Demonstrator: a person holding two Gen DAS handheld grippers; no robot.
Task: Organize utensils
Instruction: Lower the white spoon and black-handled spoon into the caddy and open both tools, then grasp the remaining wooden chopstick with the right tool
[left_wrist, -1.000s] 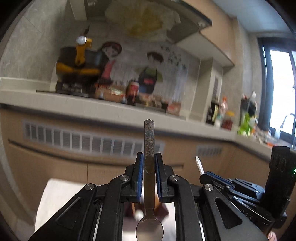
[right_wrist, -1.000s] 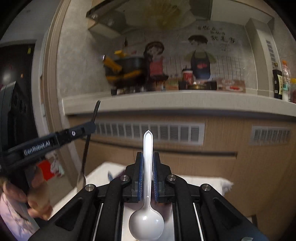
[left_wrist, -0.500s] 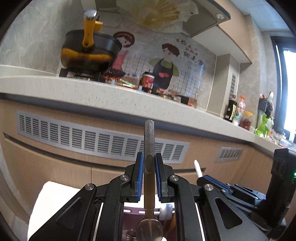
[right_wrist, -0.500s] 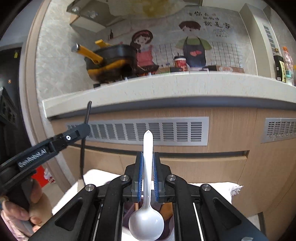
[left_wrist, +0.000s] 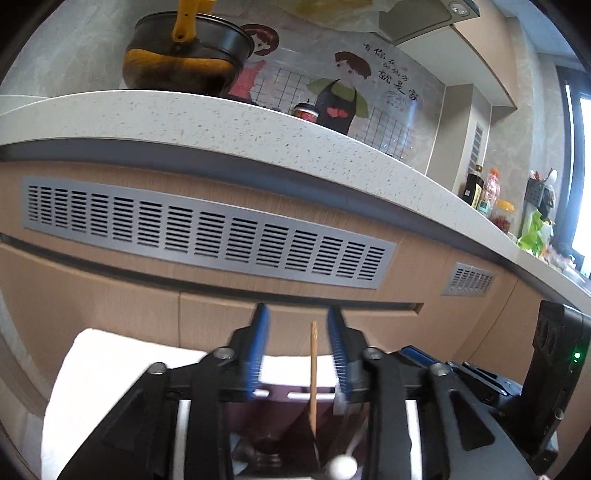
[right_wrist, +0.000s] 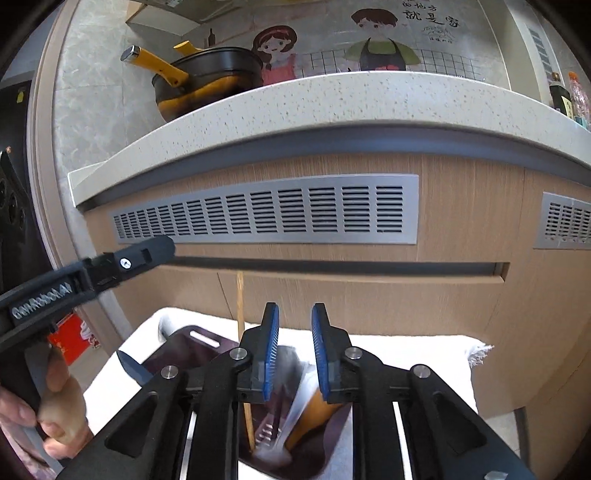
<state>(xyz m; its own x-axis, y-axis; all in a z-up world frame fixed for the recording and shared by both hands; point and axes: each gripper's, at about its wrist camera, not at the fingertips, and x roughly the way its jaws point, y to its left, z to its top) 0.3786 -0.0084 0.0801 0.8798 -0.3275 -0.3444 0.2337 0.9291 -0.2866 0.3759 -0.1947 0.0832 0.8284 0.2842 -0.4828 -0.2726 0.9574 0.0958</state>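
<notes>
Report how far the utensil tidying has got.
Done: a wooden stick stands in the dark holder, and the white spoon shows blurred inside it. In hand: nothing; the left claw and right claw have just been opening and hold nothing. Left: no loose utensils show, so I cannot tell.

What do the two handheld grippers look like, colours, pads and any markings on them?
Both are black plastic linkages with silver pivot bolts and ribbed blue pads. The right gripper shows this up close. The left gripper, seen side-on from the right wrist view, carries white lettering along its finger. A green indicator light glows on the right gripper's black body.
</notes>
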